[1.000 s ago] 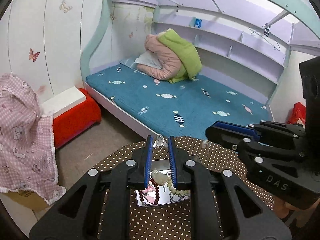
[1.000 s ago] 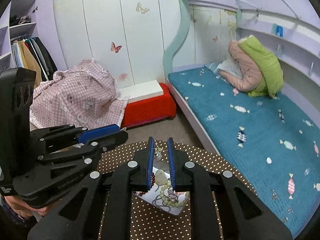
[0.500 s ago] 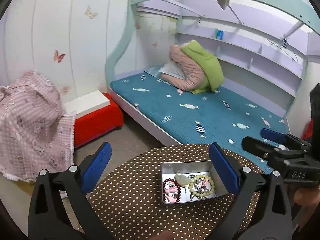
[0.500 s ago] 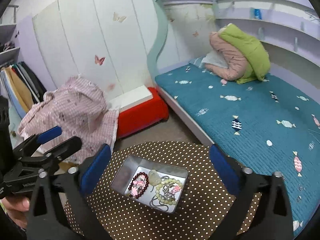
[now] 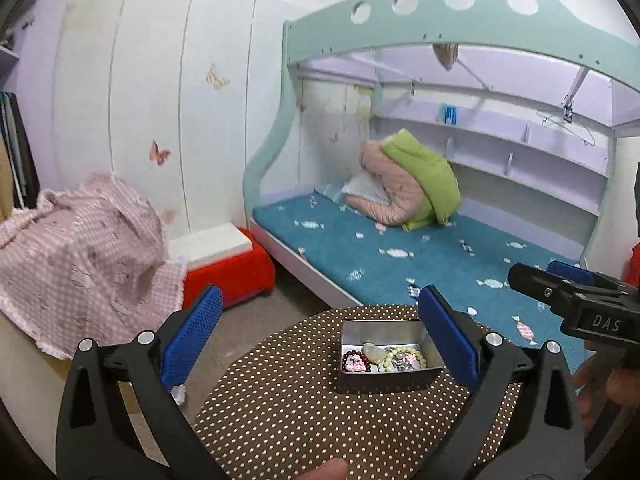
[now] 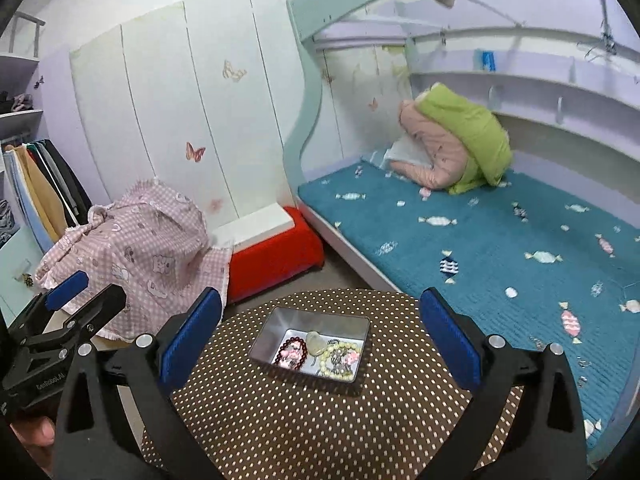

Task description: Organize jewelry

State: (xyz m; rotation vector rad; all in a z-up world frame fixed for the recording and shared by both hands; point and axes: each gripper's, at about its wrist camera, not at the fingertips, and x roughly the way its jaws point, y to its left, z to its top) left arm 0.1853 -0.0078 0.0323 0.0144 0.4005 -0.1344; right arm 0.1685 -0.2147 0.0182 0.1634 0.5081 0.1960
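A small metal tin (image 5: 384, 330) (image 6: 272, 332) sits on a round brown polka-dot table (image 5: 288, 408) (image 6: 288, 420). It holds a dark red bead bracelet (image 5: 354, 360) (image 6: 294, 350), a pale green bead bracelet (image 5: 404, 356) (image 6: 340, 358), a pale stone pendant (image 5: 374, 352) (image 6: 316, 340) and a chain. My left gripper (image 5: 320, 334) is open and empty, held above the table short of the tin. My right gripper (image 6: 320, 334) is open and empty, also back from the tin; it shows at the right of the left wrist view (image 5: 560, 284).
A bed with a blue mattress (image 5: 420, 252) and a pink and green bundle (image 5: 408, 184) lies behind the table. A red stool with a white top (image 5: 228, 264) and a pink checked cloth (image 5: 80, 252) are at the left. Clothes hang at far left (image 6: 44, 188).
Both grippers were shut low over the tin a second ago. They opened wide and pulled back and up. The jewelry now lies in the tin.
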